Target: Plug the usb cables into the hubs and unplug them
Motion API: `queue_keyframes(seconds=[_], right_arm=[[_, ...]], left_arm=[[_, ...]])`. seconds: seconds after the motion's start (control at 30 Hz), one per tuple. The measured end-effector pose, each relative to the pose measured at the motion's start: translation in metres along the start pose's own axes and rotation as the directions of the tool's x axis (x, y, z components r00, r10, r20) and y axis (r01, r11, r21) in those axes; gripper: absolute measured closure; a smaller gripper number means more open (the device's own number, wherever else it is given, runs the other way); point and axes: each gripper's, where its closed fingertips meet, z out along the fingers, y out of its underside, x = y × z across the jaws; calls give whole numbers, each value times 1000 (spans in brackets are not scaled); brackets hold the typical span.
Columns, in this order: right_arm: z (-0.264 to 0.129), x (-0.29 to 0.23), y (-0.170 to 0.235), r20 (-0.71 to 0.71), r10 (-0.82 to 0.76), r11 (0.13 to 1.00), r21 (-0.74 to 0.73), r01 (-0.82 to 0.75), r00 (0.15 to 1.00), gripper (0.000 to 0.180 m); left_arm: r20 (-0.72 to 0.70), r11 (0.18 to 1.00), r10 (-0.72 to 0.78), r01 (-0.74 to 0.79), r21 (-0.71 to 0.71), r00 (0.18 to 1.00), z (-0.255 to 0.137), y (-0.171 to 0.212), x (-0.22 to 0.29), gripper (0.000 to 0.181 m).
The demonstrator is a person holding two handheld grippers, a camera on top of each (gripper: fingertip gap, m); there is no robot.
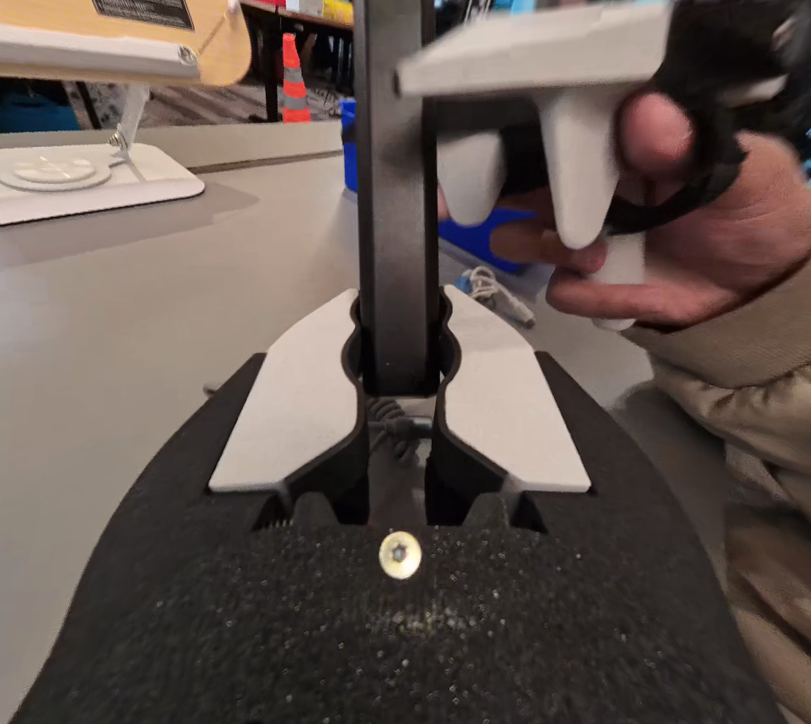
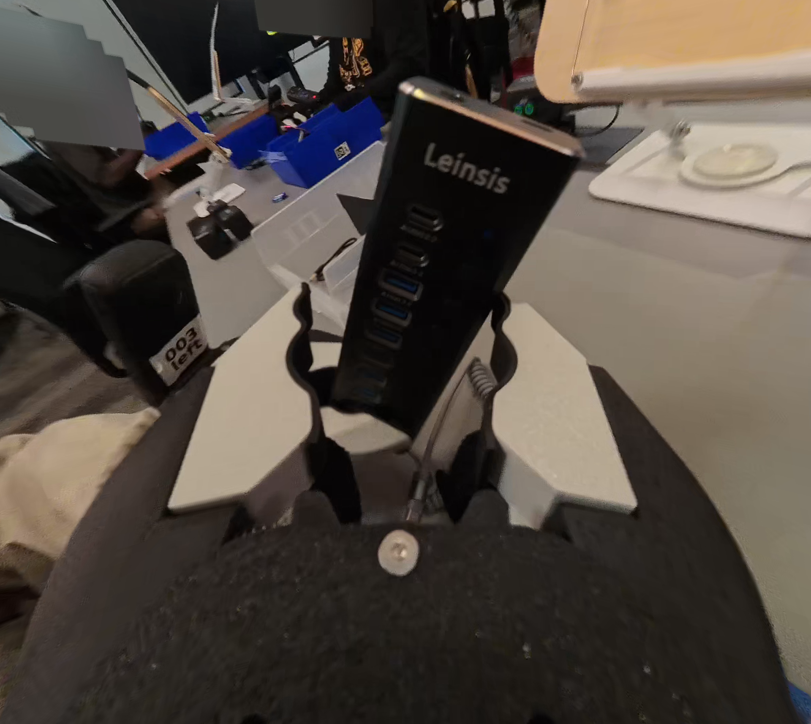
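My left gripper [image 1: 399,294] is shut on a black USB hub [image 1: 395,176] and holds it upright above the grey table. A dark braided cord [image 1: 390,422] hangs from the hub's lower end between the fingers. In the right wrist view the hub [image 2: 465,220] shows its row of ports, tilted, between the spread fingers of my right gripper [image 2: 401,299], which is open; I cannot tell whether it touches the hub. A thin dark cable with a coiled sleeve [image 2: 480,378] runs beside the hub's base. A white cable [image 1: 491,290] lies on the table beyond.
A wooden stand on a white base [image 1: 87,176] stands at the left, and in the right wrist view [image 2: 702,176] at the right. A hand [image 1: 702,264] holds the right gripper. Blue bins [image 2: 324,145] and a clear container [image 2: 316,228] lie behind. The left gripper's body [image 2: 145,307] is at the left. Tip to tip, the grippers are about 7 cm apart.
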Motion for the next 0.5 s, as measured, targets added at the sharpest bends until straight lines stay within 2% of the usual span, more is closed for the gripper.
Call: queue_keyframes(seconds=[0.1, 0.17, 0.27, 0.37, 0.5], right_arm=[[-1, 1, -2, -112, -133, 991, -22, 131, 985, 114], [1, 6, 3, -146, -190, 981, -58, 183, 971, 110], [7, 14, 18, -150, -145, 984, -123, 128, 978, 106], [7, 12, 15, -104, -28, 998, -67, 21, 994, 116], [7, 8, 17, -122, -116, 990, -99, 104, 986, 117]], left_arm=[[46, 999, 29, -27, -28, 999, 4, 6, 2, 151], [74, 997, 58, -55, -45, 996, 4, 6, 1, 151], [99, 994, 96, -89, -65, 990, 5, 8, 0, 151], [103, 989, 120, -110, -101, 987, 9, 16, 1, 150], [62, 983, 118, -108, -146, 991, 12, 22, 5, 149]])
